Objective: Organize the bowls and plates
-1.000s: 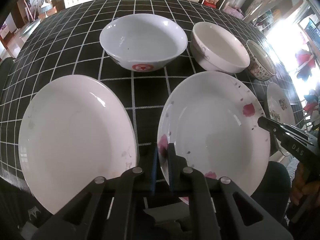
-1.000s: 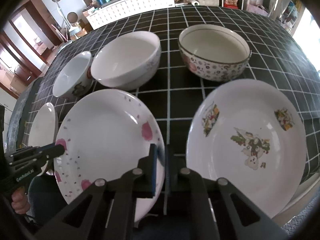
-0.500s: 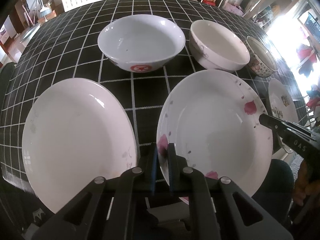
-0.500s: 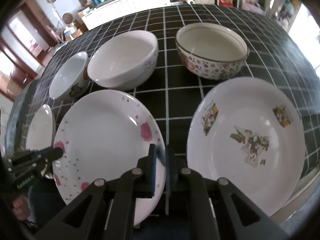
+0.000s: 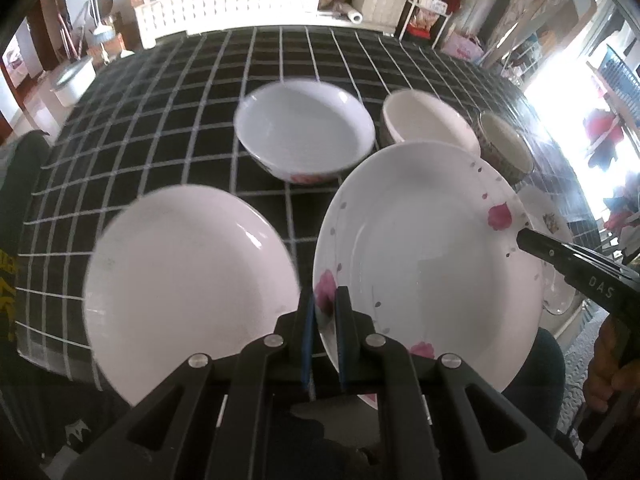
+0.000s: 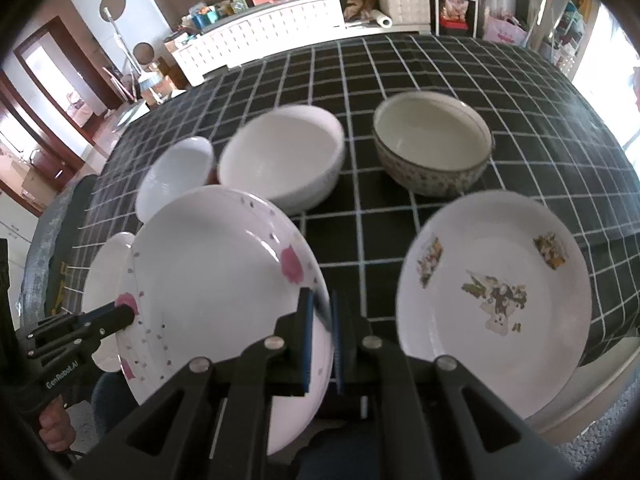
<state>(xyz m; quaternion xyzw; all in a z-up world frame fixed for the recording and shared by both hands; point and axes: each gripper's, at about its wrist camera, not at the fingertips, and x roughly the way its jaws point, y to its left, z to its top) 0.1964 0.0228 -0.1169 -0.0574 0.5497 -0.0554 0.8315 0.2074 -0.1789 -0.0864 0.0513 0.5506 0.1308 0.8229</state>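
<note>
Both grippers are shut on one white plate with pink flowers (image 5: 428, 248), held above the table. My left gripper (image 5: 325, 320) pinches its left rim. My right gripper (image 6: 320, 320) pinches its right rim (image 6: 224, 280). Each gripper's tip shows in the other's view: the right gripper (image 5: 528, 240) and the left gripper (image 6: 120, 314). A plain white plate (image 5: 188, 284) lies at the left. A plate with cartoon prints (image 6: 492, 300) lies at the right. Behind stand a wide white bowl (image 5: 304, 136), a deeper white bowl (image 6: 280, 160) and a flower-patterned bowl (image 6: 432, 144).
The table has a black cloth with a white grid (image 6: 400, 64). Both lying plates reach the table's near edge. A white slatted cabinet (image 5: 228, 4) with clutter on top stands behind the table. A bright window is at the right.
The flowered plate has been lifted off the table by both grippers and now sits higher, overlapping the bowls behind it. The grippers stay shut on its rims.
</note>
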